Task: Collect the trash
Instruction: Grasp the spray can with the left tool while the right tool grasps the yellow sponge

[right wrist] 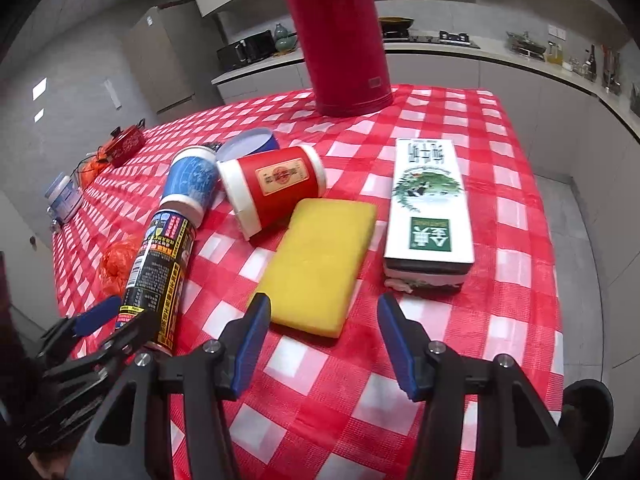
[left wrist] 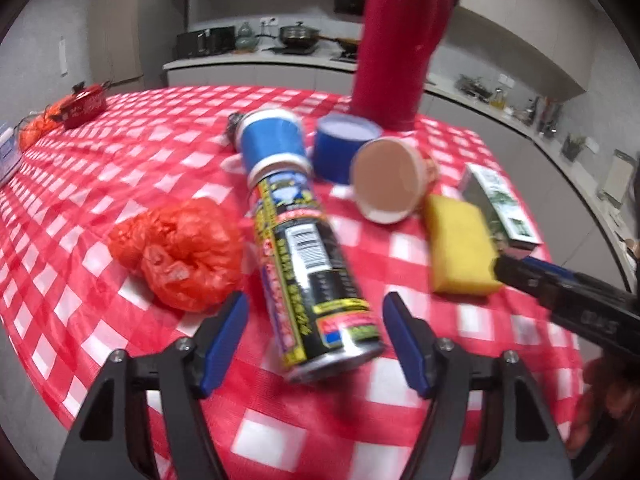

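Note:
A black and yellow spray can [left wrist: 310,264] with a blue cap lies on the red checked tablecloth [left wrist: 120,152]. My left gripper [left wrist: 314,320] is open, its fingers on either side of the can's base. A crumpled red plastic bag [left wrist: 180,254] lies left of the can. A tipped red paper cup [right wrist: 272,190], a blue cup [left wrist: 346,146] and a white-green carton [right wrist: 430,204] lie beyond. My right gripper [right wrist: 324,322] is open just before a yellow sponge [right wrist: 320,266]. The can also shows in the right wrist view [right wrist: 160,268], with the left gripper [right wrist: 116,320] around it.
A tall red thermos [right wrist: 340,36] stands at the table's far side. A red pouch [left wrist: 86,104], an orange bag [left wrist: 34,130] and a white jar [right wrist: 64,196] sit at the far left. Kitchen counters [right wrist: 500,56] run behind. The table edge [right wrist: 556,280] drops off on the right.

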`<state>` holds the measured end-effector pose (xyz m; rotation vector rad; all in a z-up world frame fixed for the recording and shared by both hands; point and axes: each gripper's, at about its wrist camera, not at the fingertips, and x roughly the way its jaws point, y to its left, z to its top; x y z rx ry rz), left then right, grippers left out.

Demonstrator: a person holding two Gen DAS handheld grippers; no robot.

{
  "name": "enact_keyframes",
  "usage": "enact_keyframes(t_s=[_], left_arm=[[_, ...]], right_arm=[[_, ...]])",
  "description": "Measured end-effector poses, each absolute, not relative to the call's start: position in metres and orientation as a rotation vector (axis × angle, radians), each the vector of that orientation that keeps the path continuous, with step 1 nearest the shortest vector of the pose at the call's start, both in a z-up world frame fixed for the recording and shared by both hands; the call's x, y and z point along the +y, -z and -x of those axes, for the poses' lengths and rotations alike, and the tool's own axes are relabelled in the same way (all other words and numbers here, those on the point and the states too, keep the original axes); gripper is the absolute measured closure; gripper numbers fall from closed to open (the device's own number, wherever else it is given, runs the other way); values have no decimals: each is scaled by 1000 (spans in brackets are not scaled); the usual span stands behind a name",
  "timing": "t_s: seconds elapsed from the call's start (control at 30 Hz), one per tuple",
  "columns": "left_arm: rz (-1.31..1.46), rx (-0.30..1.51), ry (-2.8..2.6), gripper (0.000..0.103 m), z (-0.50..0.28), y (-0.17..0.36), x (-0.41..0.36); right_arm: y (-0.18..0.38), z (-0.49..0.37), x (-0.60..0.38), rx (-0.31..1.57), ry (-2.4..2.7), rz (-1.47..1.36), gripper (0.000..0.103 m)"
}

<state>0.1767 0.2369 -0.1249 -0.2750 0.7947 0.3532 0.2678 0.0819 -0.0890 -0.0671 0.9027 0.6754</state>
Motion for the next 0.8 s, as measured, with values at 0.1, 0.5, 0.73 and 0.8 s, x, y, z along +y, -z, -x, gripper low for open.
enact_keyframes(t_s=[0.1, 0.5, 0.73, 0.8], left_arm=[[286, 797, -382, 40, -177, 127, 251], [254, 786, -365, 40, -190, 123, 266], [259, 793, -348, 39, -195, 128, 274], [256, 798, -341, 39, -197, 129, 276]], right_arm=[[92, -268, 94, 920, -692, 74, 45], [104, -281, 126, 961, -618, 64, 32], [108, -290, 140, 964, -590, 58, 27], [111, -292, 145, 970, -571, 87, 27]])
